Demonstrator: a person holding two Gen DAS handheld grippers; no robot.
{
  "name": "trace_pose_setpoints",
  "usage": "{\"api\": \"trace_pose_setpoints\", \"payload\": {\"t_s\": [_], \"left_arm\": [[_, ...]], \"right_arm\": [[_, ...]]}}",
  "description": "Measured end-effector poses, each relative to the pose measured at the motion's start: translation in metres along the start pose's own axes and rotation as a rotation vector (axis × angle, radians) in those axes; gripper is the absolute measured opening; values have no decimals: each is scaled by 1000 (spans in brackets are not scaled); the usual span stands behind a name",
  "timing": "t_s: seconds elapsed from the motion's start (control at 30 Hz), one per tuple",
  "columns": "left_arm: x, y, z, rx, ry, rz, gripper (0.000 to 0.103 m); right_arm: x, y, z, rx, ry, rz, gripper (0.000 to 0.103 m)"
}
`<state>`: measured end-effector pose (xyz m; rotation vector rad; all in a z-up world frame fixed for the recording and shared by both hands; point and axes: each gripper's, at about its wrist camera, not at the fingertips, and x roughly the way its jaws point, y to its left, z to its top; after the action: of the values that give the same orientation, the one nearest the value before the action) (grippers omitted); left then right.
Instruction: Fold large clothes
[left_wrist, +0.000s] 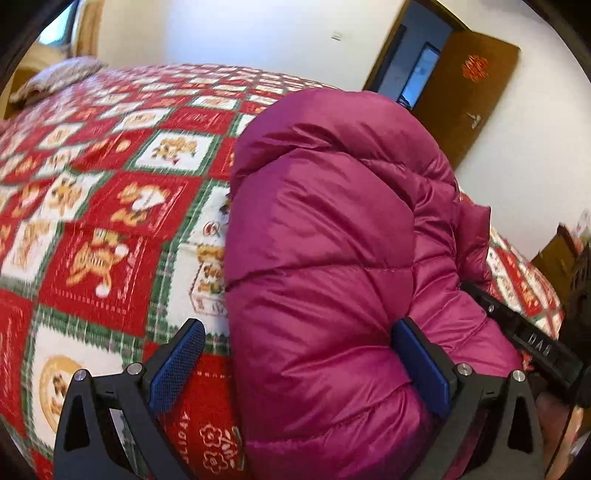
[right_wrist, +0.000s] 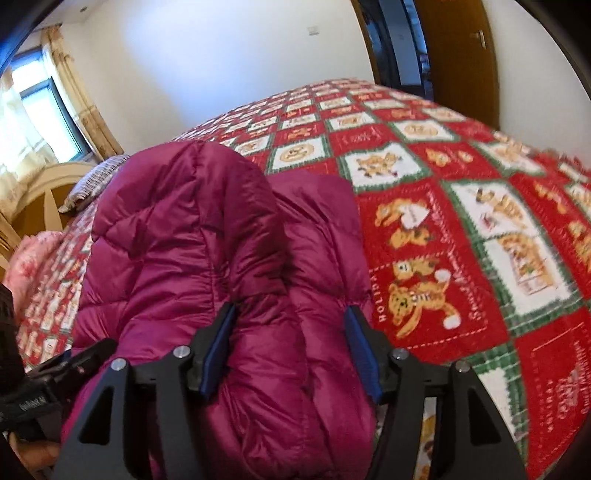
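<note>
magenta puffer jacket (right_wrist: 229, 280) bunched between right tool (right_wrist: 291, 347) pads, on quilt (right_wrist: 461, 229)

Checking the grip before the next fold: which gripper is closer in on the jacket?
Right. The right gripper has a fold of the jacket squeezed between both fingers; the left gripper stands open, only one finger against it.

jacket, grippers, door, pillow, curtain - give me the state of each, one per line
puffer jacket: magenta, bunched into a thick fold, resting on the bedspread
left gripper: open wide, jacket fold between its pads
right gripper: closed on a jacket fold, pads pressing both sides
door: open
pillow: lying at the far end of the bed
curtain: drawn aside, window uncovered
</note>
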<state>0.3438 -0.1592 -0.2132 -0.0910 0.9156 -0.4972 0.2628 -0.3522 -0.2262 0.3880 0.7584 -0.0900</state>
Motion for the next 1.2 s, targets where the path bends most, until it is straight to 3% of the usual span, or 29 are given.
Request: {"api": "trace_pose_setpoints", "payload": {"t_s": [0.27,0.33,0.57,0.63,0.73,0.8,1.2], "left_arm": [[8,-14,2,66,-4,7,101],[8,-18,2,86,-5,-16,86],[4,-31,0,146,-27,-13,70],[-2,-36,0,166,-40,2,52],[-16,-46,-1,206,-66,36,37],[-31,-48,-3,214,-78,42,33],[-99,-21,-11,188,-166,91,30]], "right_arm": [[4,3,-1,-1,14,17,57],[4,-1,-1,13,17,40,52],[4,1,-3,20,20,87,34],[2,7,-4,-1,10,103,23],[-6,9,-5,8,-9,130,19],[-13,6,-8,35,-16,165,18],[-51,58,-18,-16,-68,276,17]]}}
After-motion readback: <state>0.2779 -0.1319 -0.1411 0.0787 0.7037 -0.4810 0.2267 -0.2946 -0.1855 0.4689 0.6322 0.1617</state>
